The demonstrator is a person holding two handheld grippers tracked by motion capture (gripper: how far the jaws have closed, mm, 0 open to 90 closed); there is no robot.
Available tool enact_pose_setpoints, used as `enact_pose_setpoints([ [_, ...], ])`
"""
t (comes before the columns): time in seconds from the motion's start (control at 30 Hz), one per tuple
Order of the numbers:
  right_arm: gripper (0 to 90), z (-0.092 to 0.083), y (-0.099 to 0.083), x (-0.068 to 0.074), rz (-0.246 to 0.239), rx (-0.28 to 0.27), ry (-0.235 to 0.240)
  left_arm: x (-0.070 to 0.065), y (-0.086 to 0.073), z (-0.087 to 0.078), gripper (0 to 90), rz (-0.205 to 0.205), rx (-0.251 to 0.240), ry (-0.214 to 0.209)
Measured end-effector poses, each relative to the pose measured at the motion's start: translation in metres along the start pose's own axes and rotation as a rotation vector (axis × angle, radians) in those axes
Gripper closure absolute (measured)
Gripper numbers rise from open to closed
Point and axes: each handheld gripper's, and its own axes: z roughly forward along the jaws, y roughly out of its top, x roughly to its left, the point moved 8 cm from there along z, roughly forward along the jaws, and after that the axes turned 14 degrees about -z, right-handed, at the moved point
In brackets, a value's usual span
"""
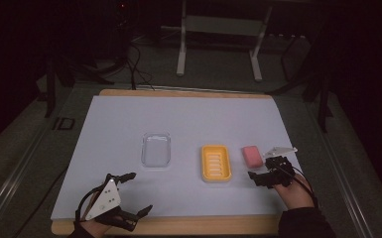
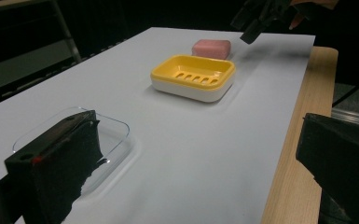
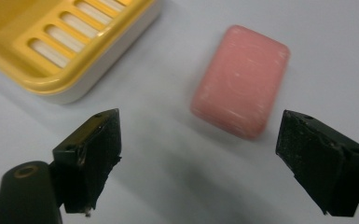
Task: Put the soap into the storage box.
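With our right gripper (image 3: pixel 198 158) fingers spread just short of the pink soap (image 3: pixel 241 80), closing crooked could squirt it across the tabletop (image 1: pixel 129 119).

Your left gripper (image 1: pixel 133 194): wrist and lower body running off bottom edge of high view. Yellow soap dish (image 3: pixel 60 42): top and left edges of right gripper view cutting it off. Clear lid (image 2: pixel 81 140): near part sitting hidden behind jaw in left gripper view.
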Motion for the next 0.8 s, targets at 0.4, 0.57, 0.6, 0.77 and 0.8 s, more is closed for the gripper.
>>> enact_pose_setpoints([
  [0.4, 14.2, -0.002, -0.026, 0.001, 0.306, 0.27, 0.081, 0.001, 0.0, 0.001, 0.6, -0.001, 0.004, 0.003],
  [0.57, 14.6, 0.001, -0.029, 0.008, 0.263, 0.353, 0.102, 0.001, 0.0, 0.001, 0.6, -0.002, 0.005, 0.004],
  [0.6, 14.7, 0.001, -0.031, 0.008, 0.236, 0.383, 0.088, 0.001, 0.0, 0.001, 0.6, -0.002, 0.005, 0.004],
  [0.77, 16.2, -0.002, -0.04, 0.012, 0.22, 0.543, 0.051, 0.001, -0.001, 0.001, 0.6, -0.001, 0.006, 0.005],
  [0.8, 16.2, -0.002, -0.04, 0.012, 0.22, 0.543, 0.051, 0.001, -0.001, 0.001, 0.6, -0.001, 0.006, 0.005],
])
